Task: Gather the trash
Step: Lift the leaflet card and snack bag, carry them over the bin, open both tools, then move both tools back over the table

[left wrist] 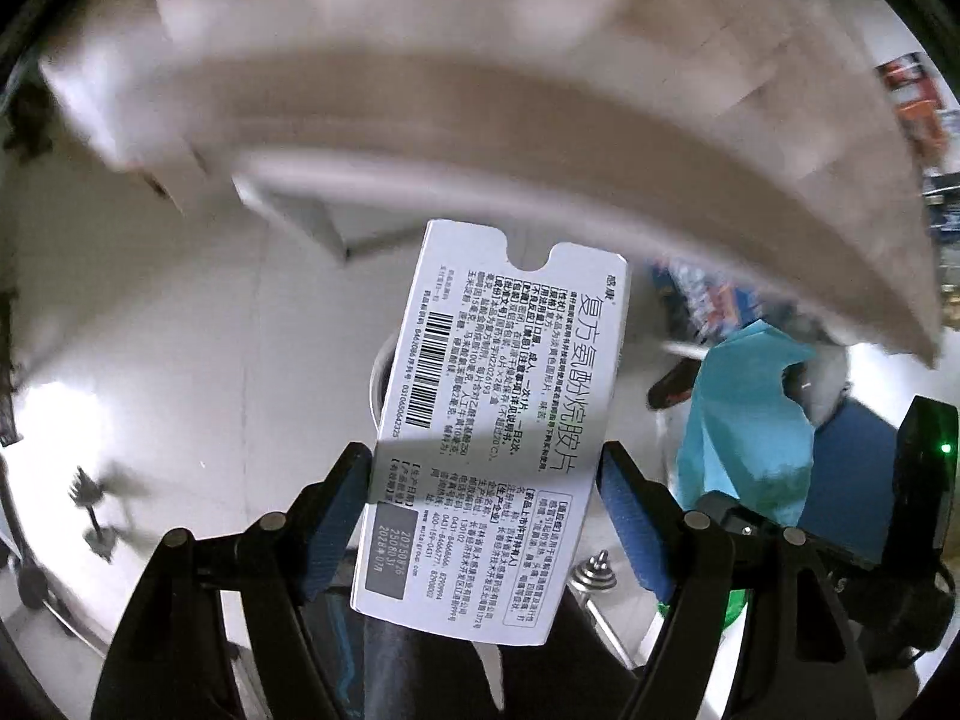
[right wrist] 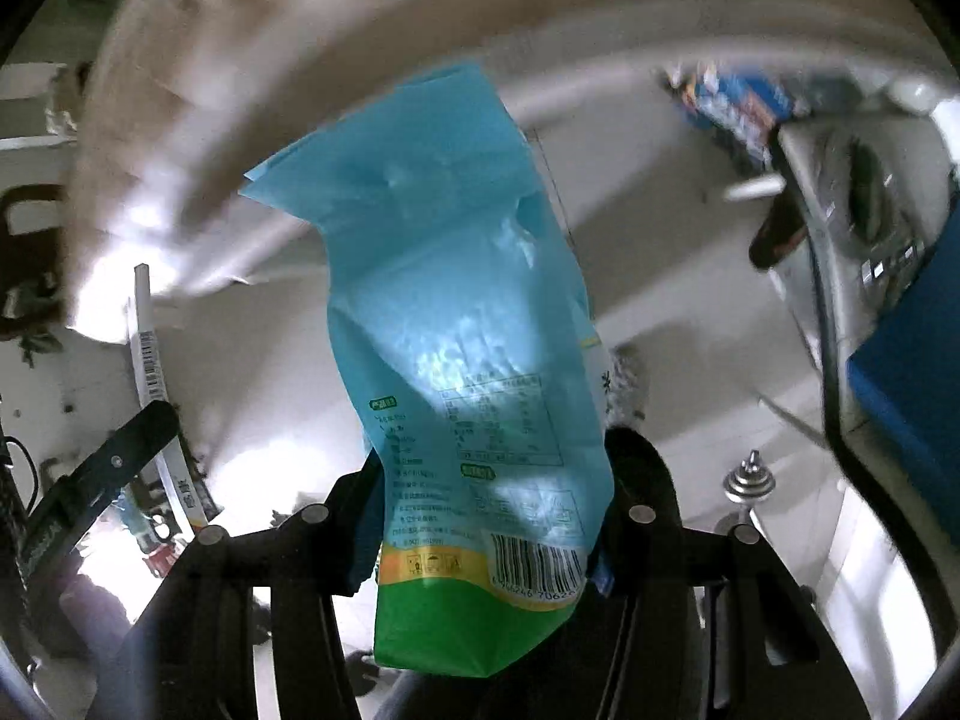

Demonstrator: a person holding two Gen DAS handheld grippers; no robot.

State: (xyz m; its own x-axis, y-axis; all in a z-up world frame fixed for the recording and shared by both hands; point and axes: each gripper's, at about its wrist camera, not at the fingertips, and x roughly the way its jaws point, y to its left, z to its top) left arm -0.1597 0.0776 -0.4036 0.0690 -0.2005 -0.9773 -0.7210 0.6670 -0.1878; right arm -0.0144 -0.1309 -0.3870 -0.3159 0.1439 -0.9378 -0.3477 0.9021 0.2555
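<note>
Table: a blurred pale brown table (left wrist: 540, 138) arcs across the top of both wrist views, its edge curving from upper left to right; neither piece of trash rests on it.
Floor: light, glossy floor (left wrist: 180, 360) behind both held items.
Blue pouch: a blue plastic pouch (right wrist: 468, 312) with a green bottom band and barcode stands upright between the right tongs, held in the air; in the left view it shows at the right edge.
Medicine box: a flattened white medicine box (left wrist: 498, 420) with black print and a barcode rises, tilted slightly right, from the left tongs.
Right tongs: the right tongs (right wrist: 489, 531) pinch the pouch near its lower end.
Left tongs: the left tongs (left wrist: 483, 495) clamp the box's lower half, blue pads (left wrist: 336, 516) against its two long edges.
</note>
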